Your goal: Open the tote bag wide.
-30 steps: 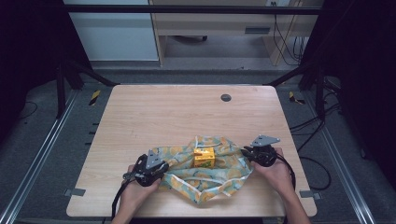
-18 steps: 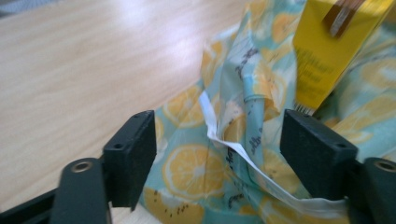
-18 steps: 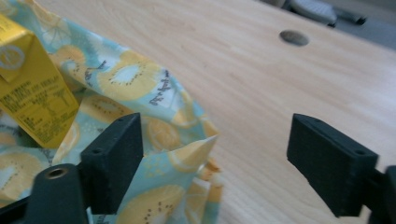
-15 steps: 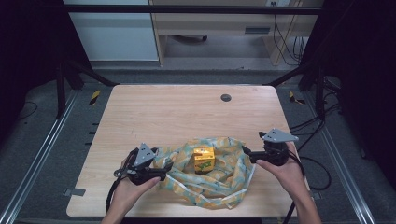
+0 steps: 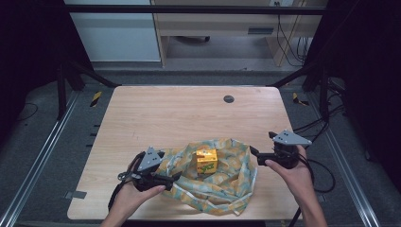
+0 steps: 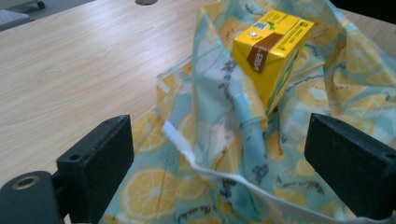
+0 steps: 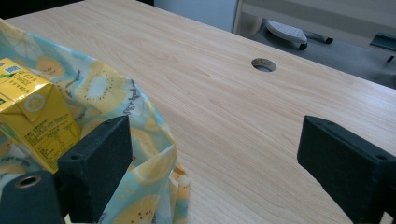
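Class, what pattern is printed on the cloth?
Lemon slices on pale blue cloth; left gripper view shows it best.

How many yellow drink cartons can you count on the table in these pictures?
1. The yellow carton stands on the fruit-print cloth near the table's front edge. Folds of the cloth could hide something small.

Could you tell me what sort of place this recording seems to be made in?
Probably a lab or office workspace: a wooden table inside a dark metal frame, loose cables on the floor, and a desk behind.
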